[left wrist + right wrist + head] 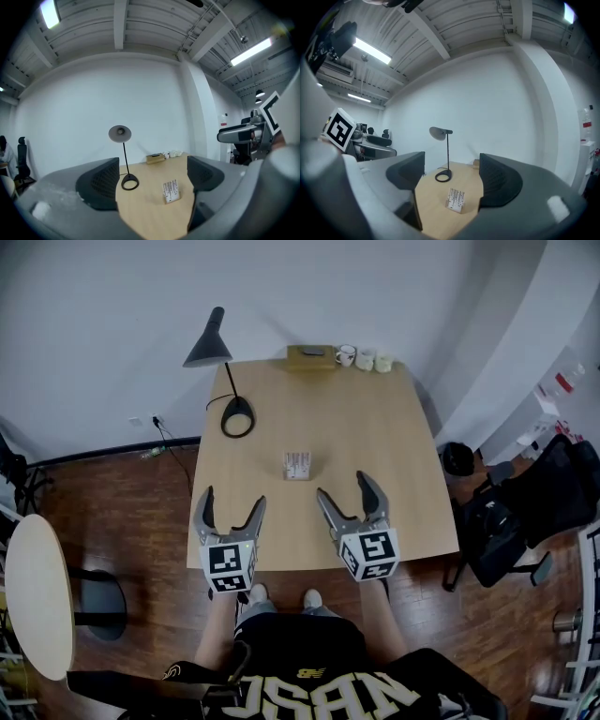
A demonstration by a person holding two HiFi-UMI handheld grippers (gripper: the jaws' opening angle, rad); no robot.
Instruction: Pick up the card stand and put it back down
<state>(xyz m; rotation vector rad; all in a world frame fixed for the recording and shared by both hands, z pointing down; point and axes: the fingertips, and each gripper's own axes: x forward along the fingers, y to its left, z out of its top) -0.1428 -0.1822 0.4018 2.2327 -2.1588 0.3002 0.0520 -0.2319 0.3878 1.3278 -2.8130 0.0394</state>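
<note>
The card stand stands in the middle of the table, nearer than the lamp at far left and the box and cups along the far edge. Both claws hover over the near edge, the left gripper to the near left of the stand and the right gripper to its near right, neither touching it. Each has its jaws spread with nothing held; the stand lies farther out, beyond both gaps.

Print on the card stand is too small to read. At the table's far edge, the small white items cannot be identified. Beyond the table's near edge, the person's torso is cropped.
</note>
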